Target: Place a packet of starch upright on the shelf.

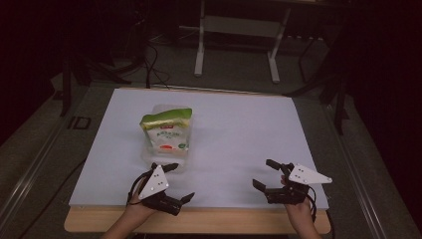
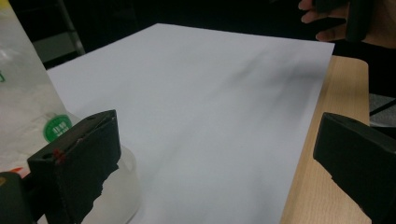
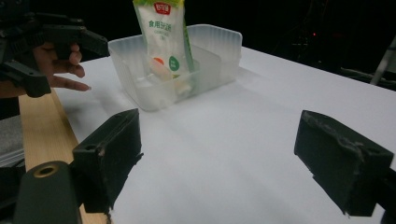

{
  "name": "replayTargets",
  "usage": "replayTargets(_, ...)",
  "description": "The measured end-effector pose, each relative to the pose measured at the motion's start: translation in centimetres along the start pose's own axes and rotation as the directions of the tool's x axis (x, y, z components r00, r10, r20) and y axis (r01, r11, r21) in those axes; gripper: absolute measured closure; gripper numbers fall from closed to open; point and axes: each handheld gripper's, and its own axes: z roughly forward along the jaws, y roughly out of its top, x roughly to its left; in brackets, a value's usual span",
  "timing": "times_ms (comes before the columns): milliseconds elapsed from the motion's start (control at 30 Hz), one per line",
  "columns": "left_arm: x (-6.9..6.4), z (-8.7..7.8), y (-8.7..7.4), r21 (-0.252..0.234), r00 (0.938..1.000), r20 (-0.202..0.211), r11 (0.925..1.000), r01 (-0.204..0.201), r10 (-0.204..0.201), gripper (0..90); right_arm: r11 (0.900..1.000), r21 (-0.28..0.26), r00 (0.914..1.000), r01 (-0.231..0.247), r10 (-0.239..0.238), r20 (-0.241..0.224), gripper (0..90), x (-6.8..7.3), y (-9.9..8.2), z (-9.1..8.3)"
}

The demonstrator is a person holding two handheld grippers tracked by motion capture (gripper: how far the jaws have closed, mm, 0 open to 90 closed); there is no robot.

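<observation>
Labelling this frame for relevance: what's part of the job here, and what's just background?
In the job:
- green and white printed pouch, standing in the bin
- clear plastic bin
- left gripper, open, beside the bin
- right gripper, open

Background:
- white table sheet
- wooden table edge
- white metal stand on the floor behind

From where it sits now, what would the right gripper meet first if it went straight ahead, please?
Probably the clear plastic tub holding the upright green and white pouch: the right gripper, jaws open, points across bare white board toward it. The tub sits left of centre, so it might pass beside it.
</observation>
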Motion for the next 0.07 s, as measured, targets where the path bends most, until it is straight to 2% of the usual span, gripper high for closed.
replayTargets(67, 0.01, -0.04, 0.02, -0.002, 1.0, 0.001, 1.0, 0.002, -0.002, 0.9, 1.0, -0.001, 1.0, 0.001, -0.001, -0.002, 14.6, 0.0, 0.01, 0.02)
